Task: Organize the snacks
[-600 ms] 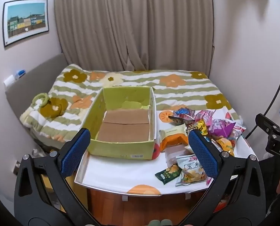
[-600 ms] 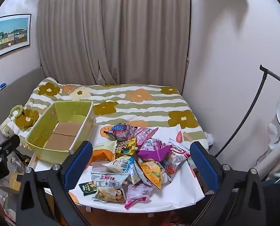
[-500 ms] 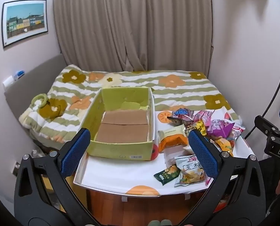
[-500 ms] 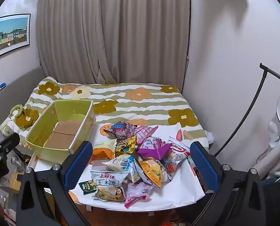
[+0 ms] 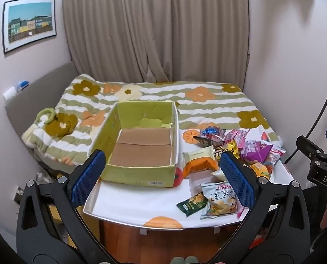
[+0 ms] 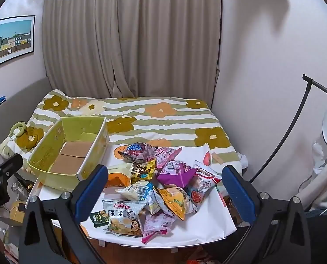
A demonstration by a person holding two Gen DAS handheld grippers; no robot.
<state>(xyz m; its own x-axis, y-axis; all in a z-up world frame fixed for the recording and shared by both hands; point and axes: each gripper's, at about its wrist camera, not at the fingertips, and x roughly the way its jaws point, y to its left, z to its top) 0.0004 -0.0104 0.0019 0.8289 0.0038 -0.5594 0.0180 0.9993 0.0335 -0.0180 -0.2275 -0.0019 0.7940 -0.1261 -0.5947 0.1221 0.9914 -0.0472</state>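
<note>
The snack packets (image 6: 157, 182) lie in a loose heap on the table (image 6: 198, 226), which is covered with a white cloth. All of them are just to the right of the green cardboard box (image 5: 141, 140), and none is inside it. The box stands open on the left part of the table, and its brown bottom is bare. Nearest to the box is an orange and cream packet (image 5: 198, 162), almost touching its right wall. In front of that one, toward the table's near edge, lie a small dark green packet (image 5: 191, 203) and a silver chips bag (image 6: 124, 217) with red characters. Farther from the box are a purple packet (image 6: 179, 175) and a yellow packet (image 6: 173, 201) in the heap.

The left gripper (image 5: 165, 176) hangs in front of the box with its jaws wide apart and nothing between them. The right gripper (image 6: 164, 190) hangs before the heap, jaws also wide apart and holding nothing.

Behind the box lies a bed (image 5: 207, 103) with a flowered, striped cover.
</note>
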